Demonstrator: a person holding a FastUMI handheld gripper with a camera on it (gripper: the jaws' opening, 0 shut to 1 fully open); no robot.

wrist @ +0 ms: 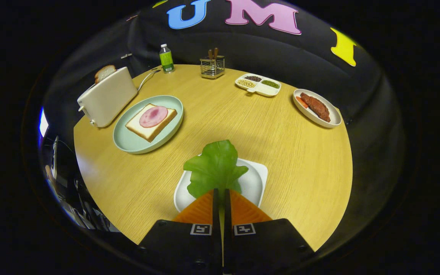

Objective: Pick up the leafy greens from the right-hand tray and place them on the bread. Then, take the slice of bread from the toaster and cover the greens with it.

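1. Gripper (222, 193): the two fingers are drawn almost fully together, leaving a thin slit, and they pinch the near edge of the leafy greens (215, 167) between them.
2. Leafy greens: one broad green leaf, standing up from the fingertips and spreading ahead of them over the white tray.
3. White tray (256, 179): a square tray with rounded corners, lying on the worktop directly under and just beyond the fingers; whether the leaf touches it cannot be told.
4. Worktop (243, 122): a round, light wood surface that carries every item listed here.
5. Pale green plate (128, 143): beyond the white tray and to its left, well apart from it.
6. Bread (147, 128): a square slice lying flat on the pale green plate, with a round pink slice of ham (153, 116) on top of it.
7. Toaster (107, 101): cream-coloured, just left of the pale green plate, with a slice of bread in the toaster (104, 71) sticking up from its slot.
8. Bottle (166, 58): green-labelled, upright, at the far edge of the worktop, beyond the toaster.
9. Wire holder (212, 67): right of the bottle, with brown handles standing in it.
10. Divided dish (258, 84): white, right of the wire holder, its compartments holding small grains or beans.
11. Oval plate (332, 116): far beyond the white tray and to its right, carrying a brown strip of meat
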